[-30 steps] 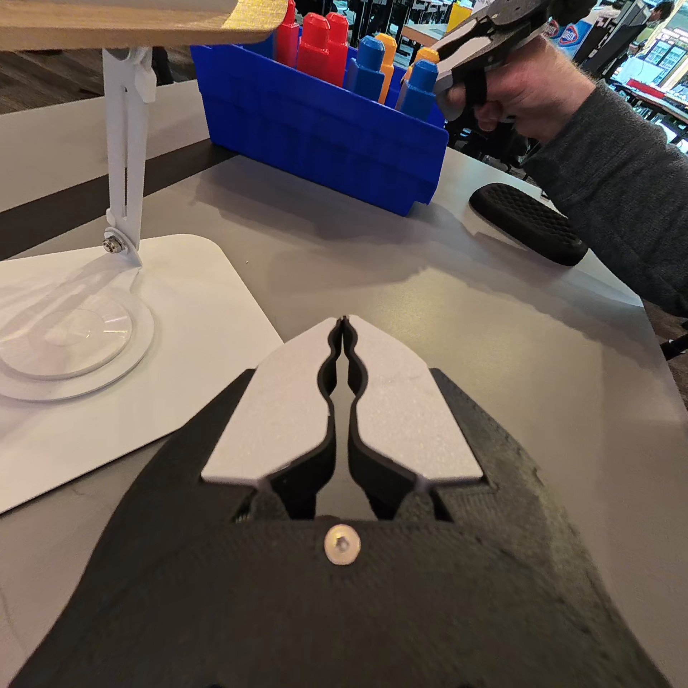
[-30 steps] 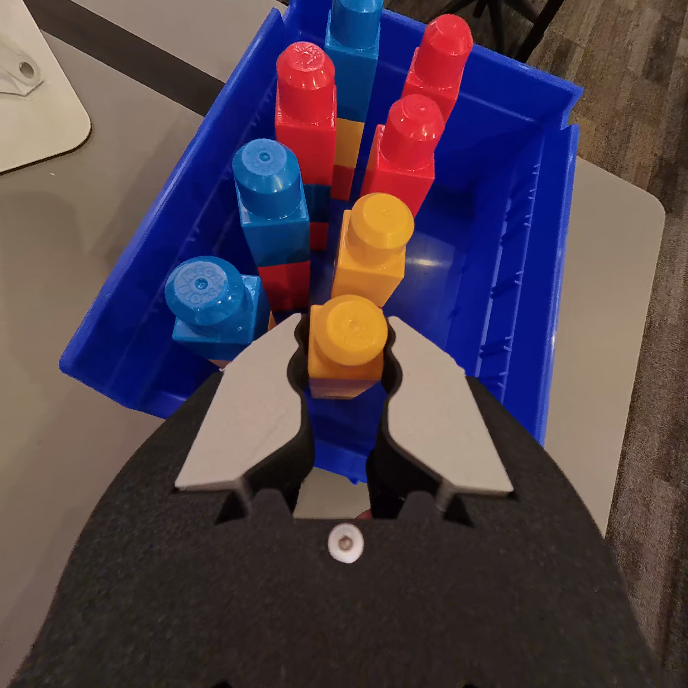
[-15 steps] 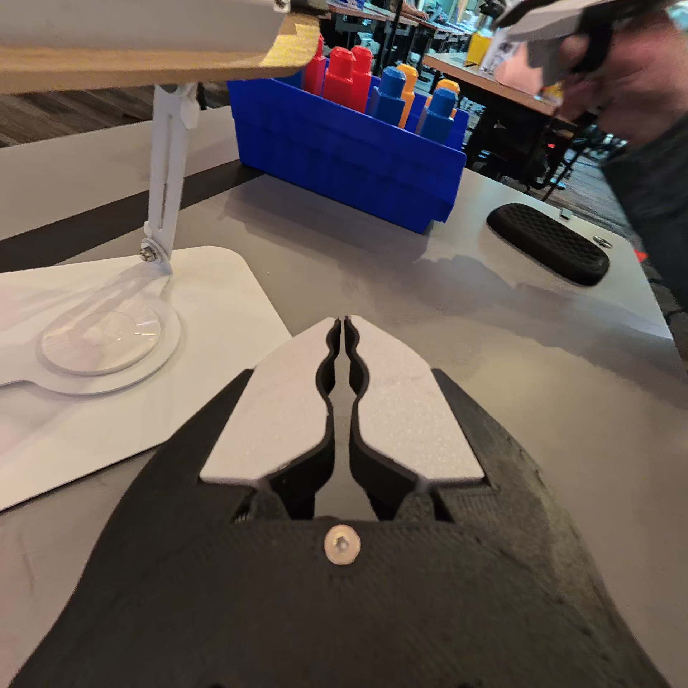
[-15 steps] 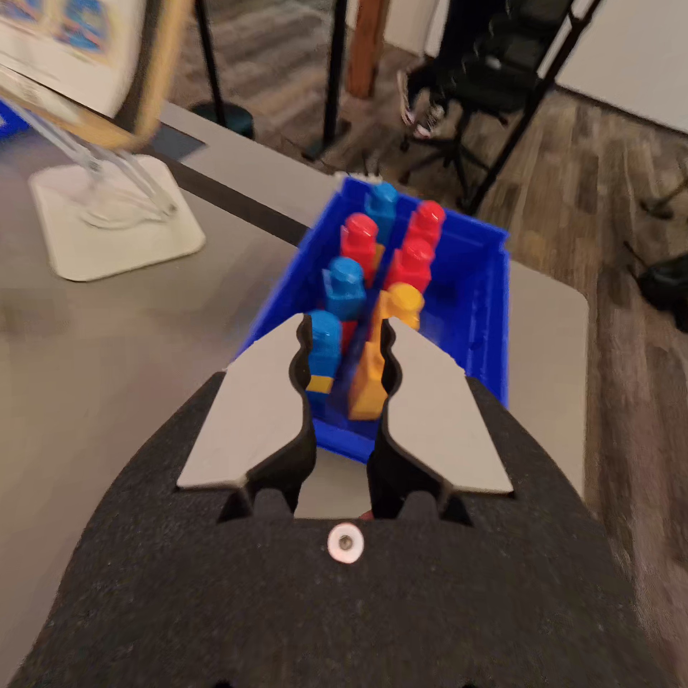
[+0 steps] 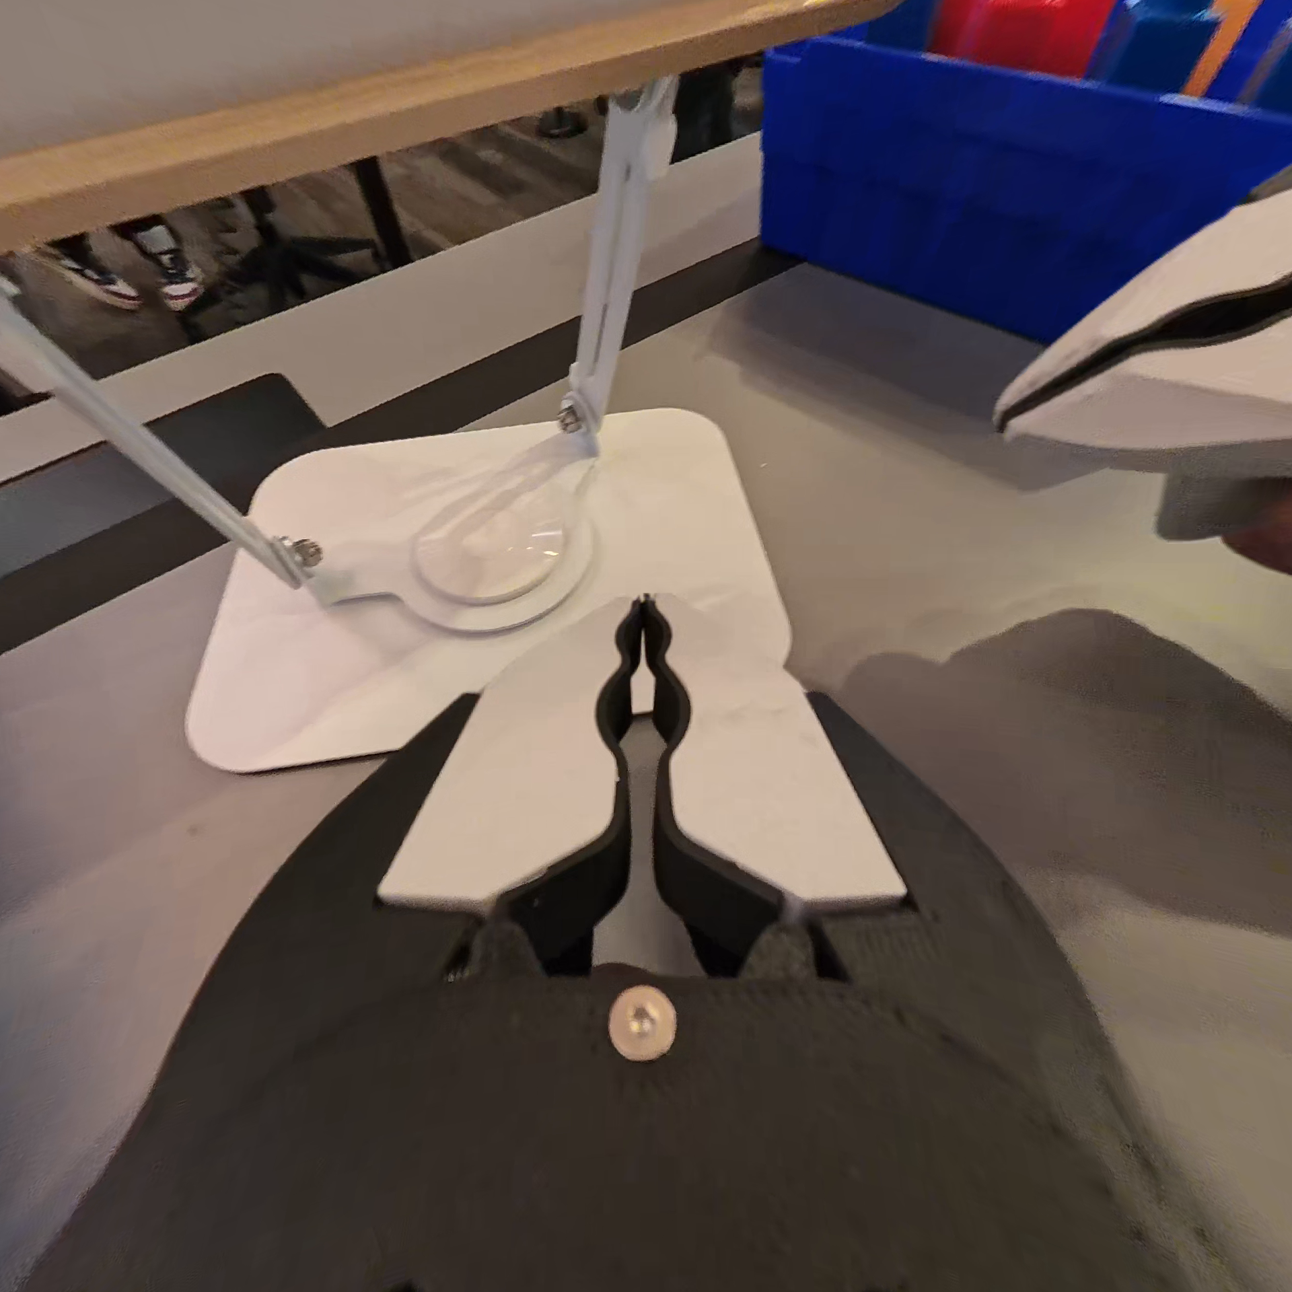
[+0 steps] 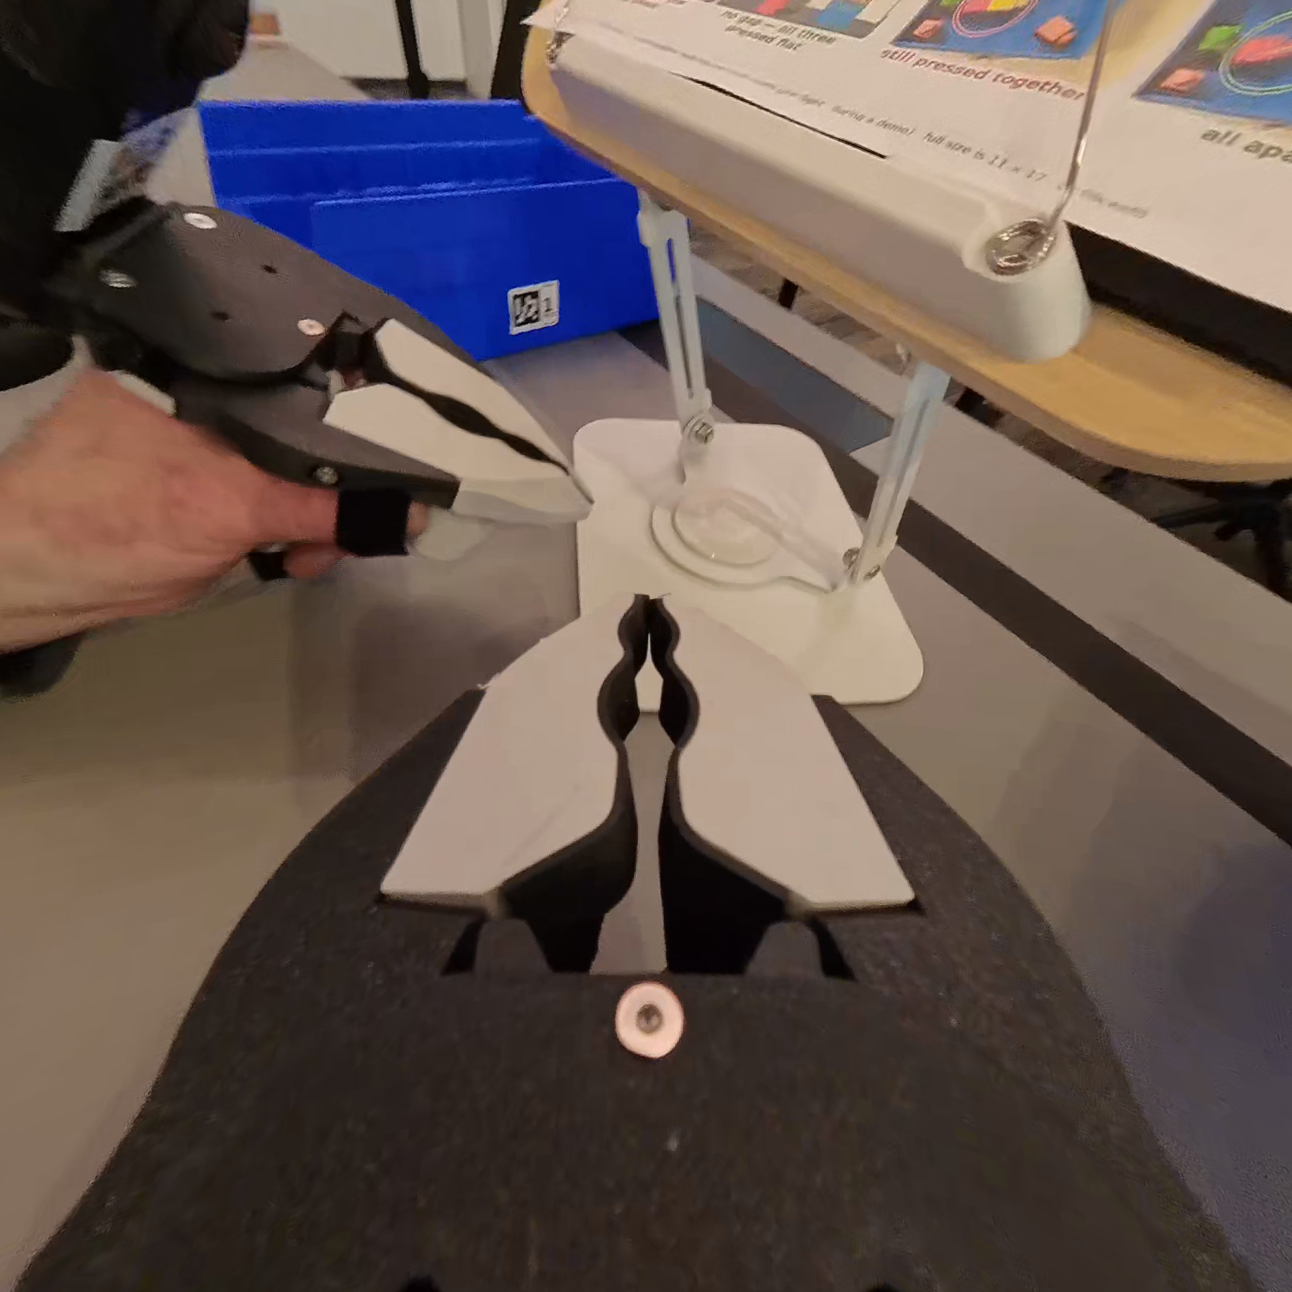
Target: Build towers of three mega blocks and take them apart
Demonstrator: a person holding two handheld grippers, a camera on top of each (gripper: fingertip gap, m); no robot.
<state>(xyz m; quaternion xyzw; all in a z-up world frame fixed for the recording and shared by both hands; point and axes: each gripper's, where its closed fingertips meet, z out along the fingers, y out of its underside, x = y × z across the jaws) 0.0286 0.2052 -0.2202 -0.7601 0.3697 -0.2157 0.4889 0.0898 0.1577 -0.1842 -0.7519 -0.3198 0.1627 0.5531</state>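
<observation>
Grey-faced fingers of the left gripper [image 5: 643,615] meet at their tips with nothing between them, poised low over the grey table [image 5: 909,573]. The right gripper [image 6: 647,615] is likewise pressed closed and empty, its tips aimed at the white base plate [image 6: 860,657] of a document stand. A person's hand [image 6: 119,517] grips the left tool's handle, seen from the right wrist view. Beyond both tools, the stand's wooden board [image 5: 419,105] slopes overhead on thin white struts [image 5: 615,238]. At the table's far side sits the blue bin [image 5: 979,182], with red, blue and orange mega blocks [image 5: 1014,28] blurred inside it, well apart from either gripper.
</observation>
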